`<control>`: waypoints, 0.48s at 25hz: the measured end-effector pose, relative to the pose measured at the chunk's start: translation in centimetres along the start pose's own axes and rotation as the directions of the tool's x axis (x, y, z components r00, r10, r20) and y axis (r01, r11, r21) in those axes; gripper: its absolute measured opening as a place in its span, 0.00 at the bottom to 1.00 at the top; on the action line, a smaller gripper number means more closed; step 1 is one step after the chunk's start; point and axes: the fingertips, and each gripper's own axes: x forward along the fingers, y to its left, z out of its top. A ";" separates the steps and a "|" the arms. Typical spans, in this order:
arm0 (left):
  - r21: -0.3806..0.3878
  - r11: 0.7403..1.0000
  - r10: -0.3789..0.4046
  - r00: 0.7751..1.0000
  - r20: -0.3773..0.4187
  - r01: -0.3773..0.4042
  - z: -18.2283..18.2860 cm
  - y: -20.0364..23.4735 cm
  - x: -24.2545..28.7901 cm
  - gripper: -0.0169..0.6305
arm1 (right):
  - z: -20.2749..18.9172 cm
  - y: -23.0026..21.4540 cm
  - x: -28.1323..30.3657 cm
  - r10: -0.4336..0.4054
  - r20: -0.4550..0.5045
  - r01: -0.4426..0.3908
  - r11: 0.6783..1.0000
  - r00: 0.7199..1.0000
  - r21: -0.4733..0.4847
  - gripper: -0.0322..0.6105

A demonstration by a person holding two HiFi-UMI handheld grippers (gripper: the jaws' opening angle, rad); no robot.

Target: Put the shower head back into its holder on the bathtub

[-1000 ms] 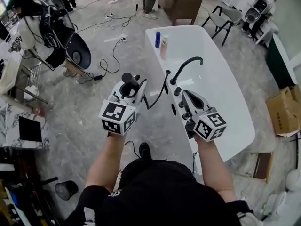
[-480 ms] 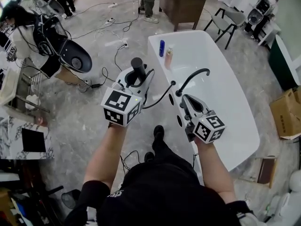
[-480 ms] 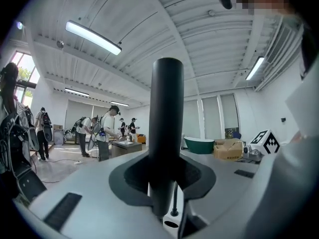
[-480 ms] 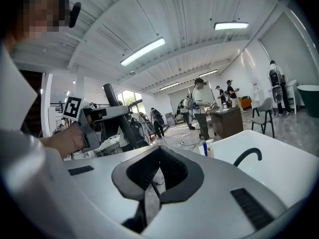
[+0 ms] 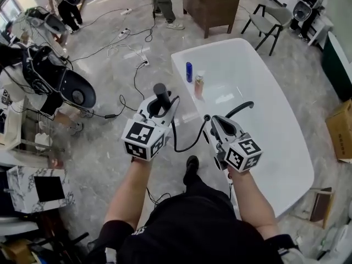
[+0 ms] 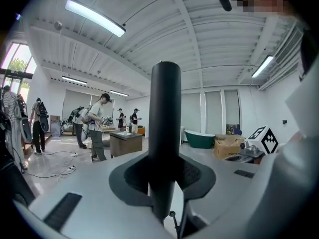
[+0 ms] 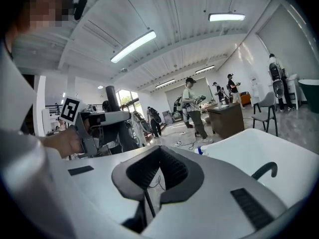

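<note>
Head view gives us the shower head [image 5: 160,91] as a black round bar standing upright in the left gripper [image 5: 163,104], out over the floor just beside the bathtub [image 5: 258,70] and not yet in its holder. Left gripper view confirms the grip: both pads clamp the bar about its middle, with a length free above and a shorter one below, where the hose [image 5: 184,146] leaves. The right gripper [image 5: 213,121] is clenched on nothing and hovers over the near rim by the curved spout [image 5: 241,109]. It covers the fittings there, so we cannot pick out the holder. We judge the bar stiff and fairly light, with a smooth, rounded skin that could turn or slide in the pads if squeezed loosely, so a firm hold across its middle suits it. The hose is the awkward part: it sags in a loop between bar and rim, bends freely, and will likely tug or twist the bar as we swing it over. We would leave the lower end clear of the pads so that it can enter the holder, and the right gripper could steady the hose if the loop snags.
</note>
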 end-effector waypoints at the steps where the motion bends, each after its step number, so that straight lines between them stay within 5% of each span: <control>1: -0.001 1.000 -0.004 1.000 -0.006 0.004 0.0 0.7 1.5 0.21 | 0.6 -0.9 1.3 0.003 -0.004 -0.003 1.000 1.000 -0.007 0.07; 7: 0.005 0.999 -0.046 0.997 -0.065 0.047 -0.5 4.1 7.6 0.21 | 3.7 -5.3 7.0 -0.009 0.005 0.009 1.000 1.000 0.011 0.07; 12: 0.010 0.995 -0.096 0.992 -0.085 0.097 -1.5 6.2 11.1 0.21 | 2.5 -7.8 9.0 -0.067 -0.019 0.068 0.997 0.998 0.044 0.07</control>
